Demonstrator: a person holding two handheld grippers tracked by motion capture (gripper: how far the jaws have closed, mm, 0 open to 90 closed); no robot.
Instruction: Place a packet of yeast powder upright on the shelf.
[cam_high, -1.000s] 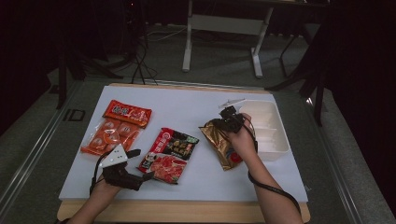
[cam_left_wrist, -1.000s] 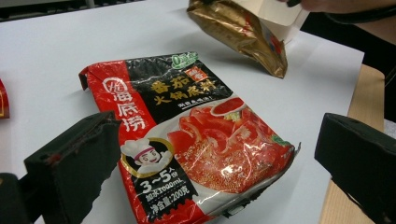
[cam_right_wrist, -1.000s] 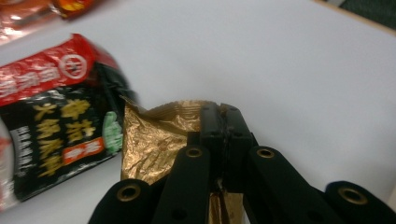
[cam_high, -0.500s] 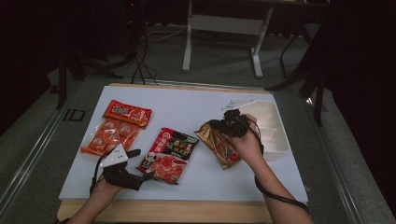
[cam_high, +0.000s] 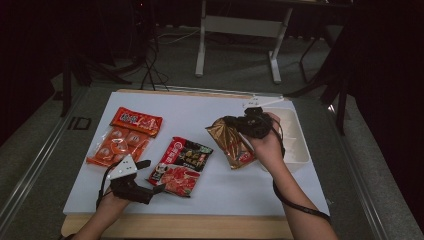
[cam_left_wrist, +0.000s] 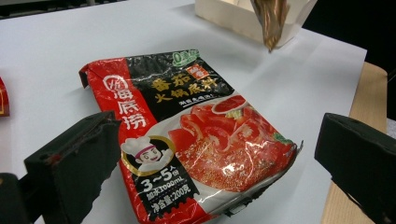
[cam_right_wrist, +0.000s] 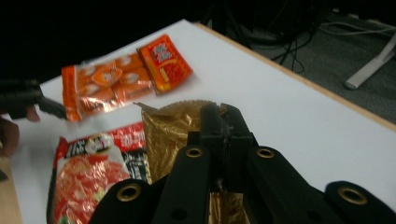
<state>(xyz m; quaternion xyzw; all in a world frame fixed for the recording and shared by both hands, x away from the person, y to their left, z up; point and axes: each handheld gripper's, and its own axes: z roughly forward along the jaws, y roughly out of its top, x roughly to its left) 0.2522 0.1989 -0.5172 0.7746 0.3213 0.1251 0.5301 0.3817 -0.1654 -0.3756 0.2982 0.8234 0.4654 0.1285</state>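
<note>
Over on the right half of the bench (cam_high: 210, 107), the right hand-held gripper (cam_high: 239, 125) is clenched on the top edge of a gold pouch (cam_high: 231, 142) and holds it tilted, its lower end close to the white sheet, right beside the white tray (cam_high: 298, 145). In the right gripper view you can see the jaws pinched tight on the crimped edge of the pouch (cam_right_wrist: 169, 133). So the step in hand looks like a carry: pouch picked up, heading for the tray, not in it yet.

Next move, as far as anyone can judge: swing the pouch over the tray's near wall, get it low and flat enough to fit, then let go. The pouch hangs floppy from one edge, so it could catch on the rim if it goes in too low.

The left hand-held gripper (cam_high: 150, 175) sits released at the front left, jaws wide apart, pointed at the red soup-base pack (cam_left_wrist: 187, 140) and not touching it. Probably that's next in line.

Count:
- gold pouch: one, held
- red soup-base pack: one, flat on the bench
- orange snack pack (cam_high: 117, 147): one
- small red-orange pack (cam_high: 136, 121): one, touching or overlapping the top of the snack pack
- tray: one, looks empty from the high view
</note>
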